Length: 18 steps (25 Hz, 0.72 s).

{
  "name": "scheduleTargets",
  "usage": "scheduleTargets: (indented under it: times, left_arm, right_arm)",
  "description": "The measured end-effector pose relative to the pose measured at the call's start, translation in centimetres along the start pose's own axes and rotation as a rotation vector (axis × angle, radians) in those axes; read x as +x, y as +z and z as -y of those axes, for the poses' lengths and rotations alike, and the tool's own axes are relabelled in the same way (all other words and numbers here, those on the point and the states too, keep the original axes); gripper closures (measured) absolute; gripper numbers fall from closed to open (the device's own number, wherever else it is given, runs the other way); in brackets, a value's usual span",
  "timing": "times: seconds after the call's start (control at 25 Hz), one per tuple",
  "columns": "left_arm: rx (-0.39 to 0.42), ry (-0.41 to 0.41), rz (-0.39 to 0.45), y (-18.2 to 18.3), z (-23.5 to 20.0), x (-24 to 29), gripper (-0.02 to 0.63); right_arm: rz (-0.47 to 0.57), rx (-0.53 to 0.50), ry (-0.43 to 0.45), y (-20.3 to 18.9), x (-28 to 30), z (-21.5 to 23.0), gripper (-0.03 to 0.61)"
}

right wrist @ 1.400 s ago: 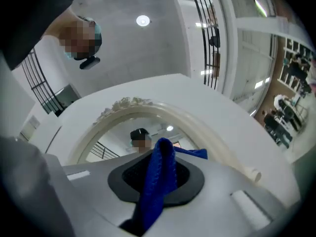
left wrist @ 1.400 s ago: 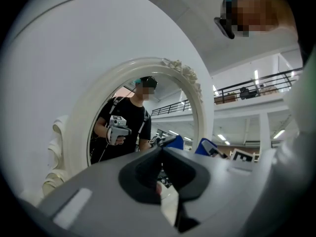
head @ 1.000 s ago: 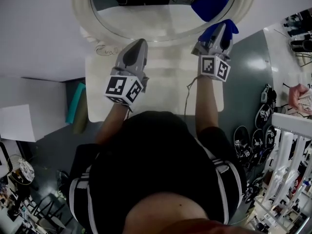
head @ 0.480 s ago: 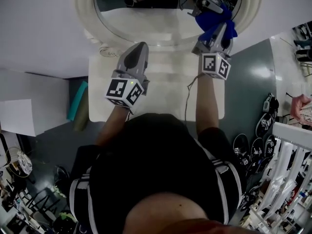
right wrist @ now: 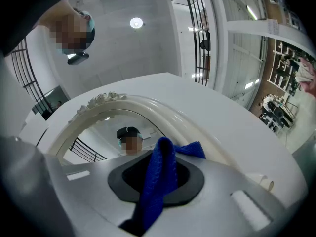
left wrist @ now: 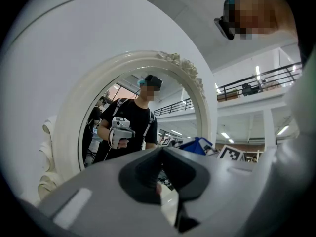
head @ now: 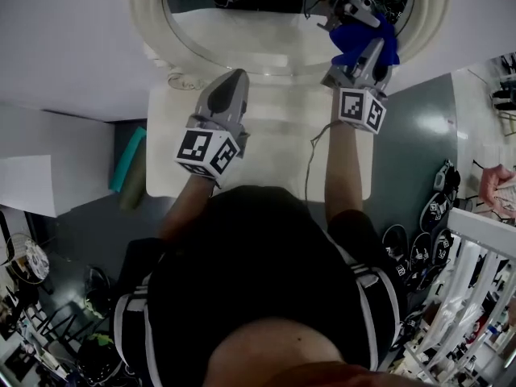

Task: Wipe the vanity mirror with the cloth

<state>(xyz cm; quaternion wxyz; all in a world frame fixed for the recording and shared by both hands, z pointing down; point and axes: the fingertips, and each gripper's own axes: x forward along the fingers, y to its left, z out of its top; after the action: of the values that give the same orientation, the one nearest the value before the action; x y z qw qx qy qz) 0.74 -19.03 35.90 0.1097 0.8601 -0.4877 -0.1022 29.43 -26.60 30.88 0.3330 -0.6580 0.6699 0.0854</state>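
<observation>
my right tongs (head: 367,59) were clamped on the blue cloth (right wrist: 158,177), held up at the lower right of the vanity mirror (head: 242,31), seemingly against the glass to rub it, while my left tongs (head: 228,83) hovered closed and empty above the desk (head: 274,151), out of the way.

Mirror (head: 266,27) behind table (head: 274,156); cloth (head: 387,48) before it
</observation>
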Motion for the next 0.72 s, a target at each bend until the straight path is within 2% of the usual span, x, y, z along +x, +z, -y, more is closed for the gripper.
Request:
scheduleTargets:
  times: [0.32, 0.72]
  left_arm:
    - [-0.016, -0.009, 0.007, -0.8, 0.2, -0.5, 0.603]
    - [-0.029, -0.001, 0.023, -0.7, -0.7, -1.7, 0.603]
  right_arm:
    - [0.024, 0.006, 0.004, 1.0, 0.4, -0.7, 0.538]
    - [0.044, -0.037, 0.031, 2.4, 1.3, -2.5, 0.538]
